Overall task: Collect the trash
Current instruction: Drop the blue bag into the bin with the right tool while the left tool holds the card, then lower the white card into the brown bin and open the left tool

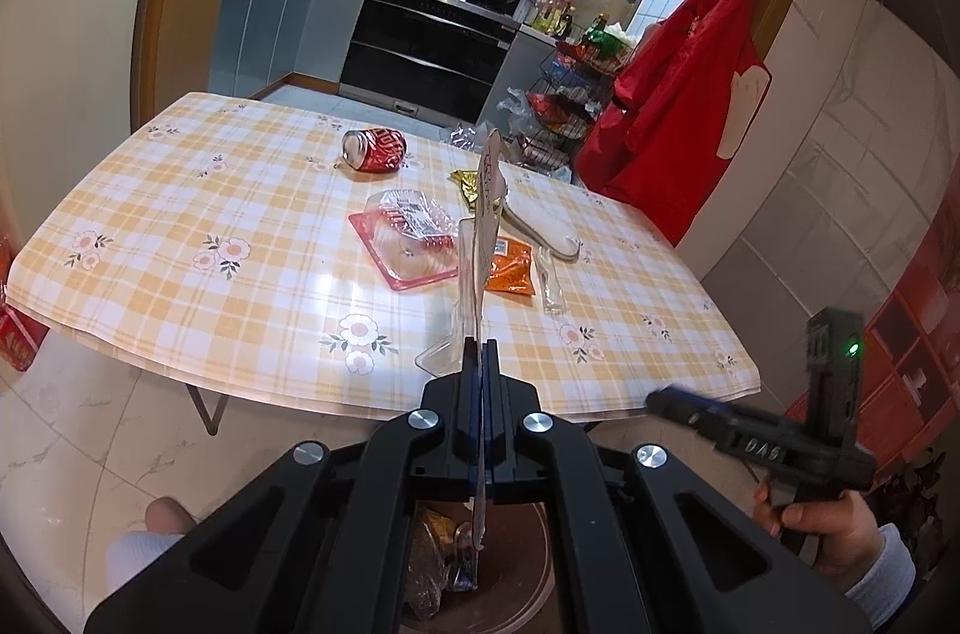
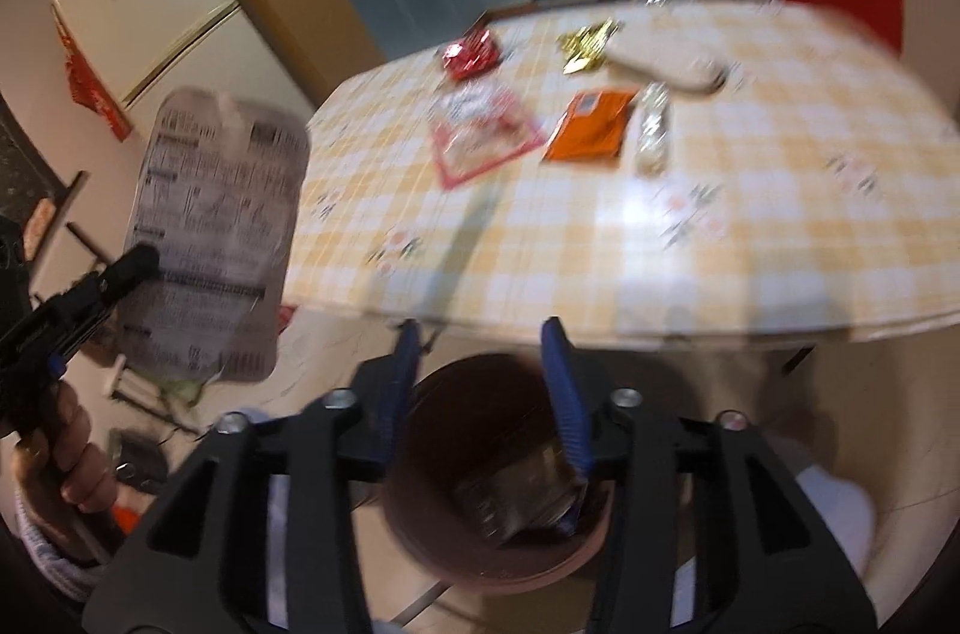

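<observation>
The flat printed package point(image 2: 219, 232), a card-backed blister pack with small print on its back, hangs in the air to the left of the table, clamped at its lower edge by the left gripper point(image 1: 480, 352), whose jaws are closed on it. Seen from the left wrist the card stands edge-on and upright between the pads, which I judge keeps it stiff and easy to steer over the bin.

The brown round bin point(image 2: 456, 562) sits on the floor just below both grippers, close to the near edge of the table, so trash can be dropped straight down. The right gripper point(image 2: 480, 394) hovers directly over its mouth with its jaws standing apart and nothing between the pads; a dark wrapper point(image 2: 522, 496) lies inside the bin beneath them, which suggests a release there.

On the table point(image 1: 180, 190), covered in a yellow check cloth, more trash waits: a crushed red can point(image 1: 375, 149) at the far side, a pink tray with clear film point(image 1: 408, 244) in the middle, an orange sachet point(image 1: 510, 268) just beside it, a clear wrapper point(image 1: 549, 283), a gold foil scrap point(image 1: 471, 187) and a pale flat insole-like piece point(image 1: 540, 223) near it
</observation>
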`<control>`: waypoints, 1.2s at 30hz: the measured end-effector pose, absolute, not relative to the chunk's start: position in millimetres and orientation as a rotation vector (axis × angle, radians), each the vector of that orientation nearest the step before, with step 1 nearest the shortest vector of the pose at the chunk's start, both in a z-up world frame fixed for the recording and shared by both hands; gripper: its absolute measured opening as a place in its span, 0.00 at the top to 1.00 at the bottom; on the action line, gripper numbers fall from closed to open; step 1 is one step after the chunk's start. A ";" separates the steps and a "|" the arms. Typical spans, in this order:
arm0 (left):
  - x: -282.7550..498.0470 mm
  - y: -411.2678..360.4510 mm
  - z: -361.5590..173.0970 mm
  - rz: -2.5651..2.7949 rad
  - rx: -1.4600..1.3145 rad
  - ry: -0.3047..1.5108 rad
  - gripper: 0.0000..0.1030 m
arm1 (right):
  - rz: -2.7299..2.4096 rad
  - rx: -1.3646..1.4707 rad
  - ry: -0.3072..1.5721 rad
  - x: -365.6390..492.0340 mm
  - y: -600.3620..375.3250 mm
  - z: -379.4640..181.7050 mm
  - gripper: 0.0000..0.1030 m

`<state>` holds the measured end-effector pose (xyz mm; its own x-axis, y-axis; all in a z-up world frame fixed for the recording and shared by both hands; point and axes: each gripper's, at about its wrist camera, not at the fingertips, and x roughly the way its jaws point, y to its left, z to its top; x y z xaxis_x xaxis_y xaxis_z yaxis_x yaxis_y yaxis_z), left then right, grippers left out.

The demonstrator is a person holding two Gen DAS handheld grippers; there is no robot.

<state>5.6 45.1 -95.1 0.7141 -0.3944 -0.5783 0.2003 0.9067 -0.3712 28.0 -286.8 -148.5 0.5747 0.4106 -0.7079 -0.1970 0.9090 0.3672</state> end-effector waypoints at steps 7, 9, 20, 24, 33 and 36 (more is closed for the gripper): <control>8.6 36.9 -98.1 -0.342 -0.273 0.722 0.99 | 0.197 0.220 0.748 27.9 -315.7 -124.7 0.08; 9.0 33.8 -99.5 -0.345 -0.266 0.730 0.99 | 0.160 0.232 0.723 28.1 -326.2 -121.4 0.07; 10.7 16.2 -106.7 -0.361 -0.223 0.766 0.99 | 0.023 0.256 0.664 27.3 -362.1 -117.1 0.06; 10.4 9.1 -110.5 -0.371 -0.208 0.781 0.99 | 0.006 0.228 0.653 24.4 -361.7 -116.9 0.06; 11.1 1.2 -120.0 -0.414 -0.215 0.819 0.99 | -0.003 0.240 0.662 24.1 -365.0 -120.9 0.06; 10.5 -1.2 -121.5 -0.425 -0.209 0.824 0.99 | -0.006 0.244 0.664 24.0 -365.9 -122.6 0.06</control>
